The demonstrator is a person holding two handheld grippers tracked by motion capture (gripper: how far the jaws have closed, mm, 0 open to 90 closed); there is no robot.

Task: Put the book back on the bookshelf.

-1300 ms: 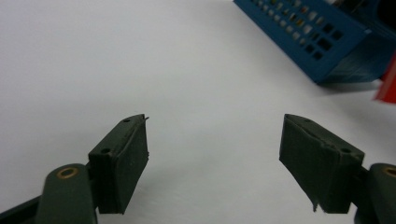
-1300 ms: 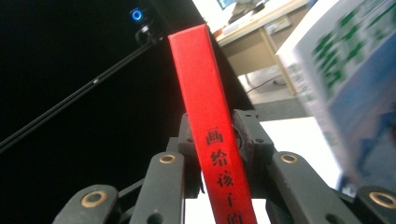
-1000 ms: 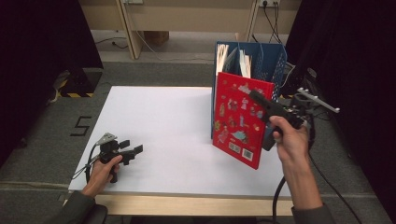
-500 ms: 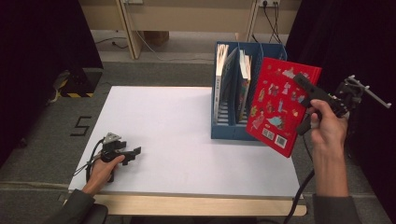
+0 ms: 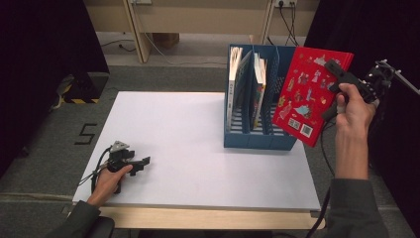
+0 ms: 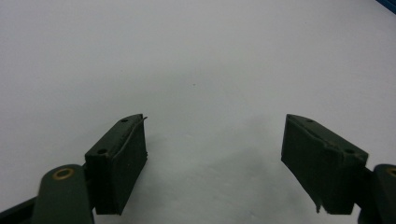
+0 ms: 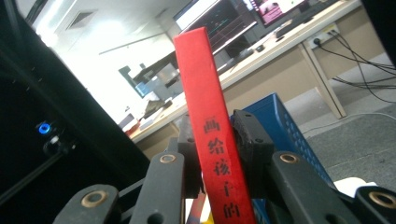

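Note:
My right gripper (image 5: 331, 66) is shut on a red picture book (image 5: 307, 99). It holds the book up in the air, tilted, by its top right edge, just right of a blue file rack (image 5: 257, 134). In the right gripper view the book's red spine (image 7: 205, 93) stands clamped between the pads of that gripper (image 7: 217, 135), with the rack (image 7: 280, 126) behind. My left gripper (image 5: 143, 161) rests on the white table (image 5: 188, 129) at the front left. It is open, its jaws have just opened a little further, and between them (image 6: 215, 154) there is only bare tabletop (image 6: 196, 56).
The rack stands on the table's right half. It has several slots, and upright books (image 5: 236, 79) fill the left ones. Desks, cables and wall sockets lie beyond the far edge. Dark curtains hang on both sides.
My right hand has carried the red book to the right and upward, from in front of the rack to beside its right end. The left hand has stayed in place.

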